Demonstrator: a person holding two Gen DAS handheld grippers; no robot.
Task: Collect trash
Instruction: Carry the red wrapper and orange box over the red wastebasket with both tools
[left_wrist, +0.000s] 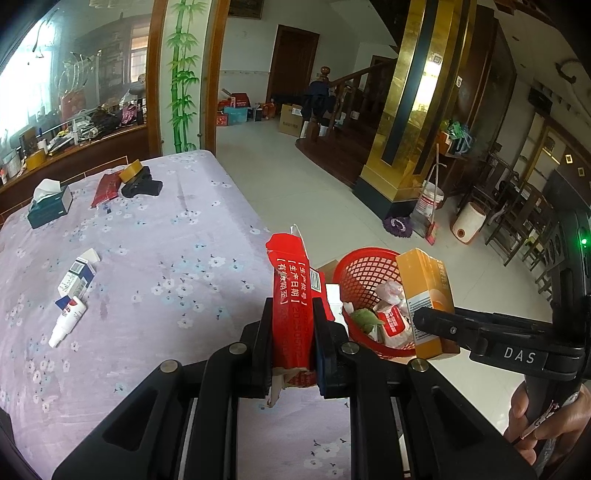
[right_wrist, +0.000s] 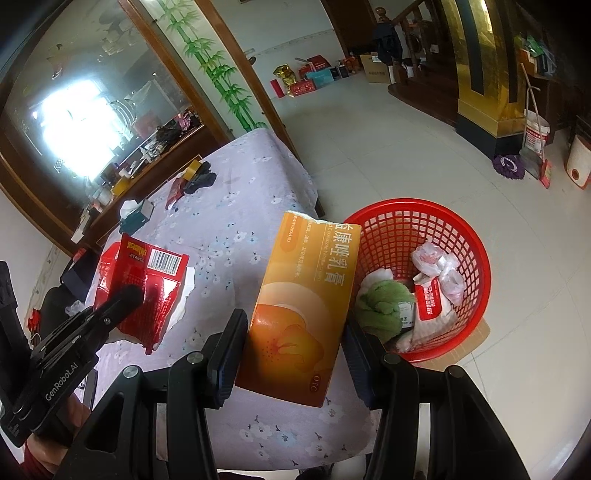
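Note:
My left gripper (left_wrist: 290, 325) is shut on a red packet (left_wrist: 290, 291) and holds it upright above the table's right edge, just left of the red mesh basket (left_wrist: 354, 269). My right gripper (right_wrist: 295, 339) is shut on an orange medicine box (right_wrist: 306, 295) and holds it beside the basket (right_wrist: 461, 236), over the table corner. The right gripper (left_wrist: 436, 325) with the orange box (left_wrist: 424, 291) also shows in the left wrist view, over the basket's right side. The left gripper with the red packet (right_wrist: 147, 288) shows in the right wrist view. The basket holds crumpled bags, a green cloth (right_wrist: 380, 306) and a red-and-white packet (right_wrist: 432, 299).
On the purple flowered tablecloth (left_wrist: 166, 236) lie a white tube (left_wrist: 68, 319), a blue-and-white box (left_wrist: 77, 278), a tissue box (left_wrist: 50, 205), a dark red packet (left_wrist: 105, 188), a tape roll (left_wrist: 131, 170) and a black object (left_wrist: 144, 186). The basket stands on the tiled floor (left_wrist: 332, 192).

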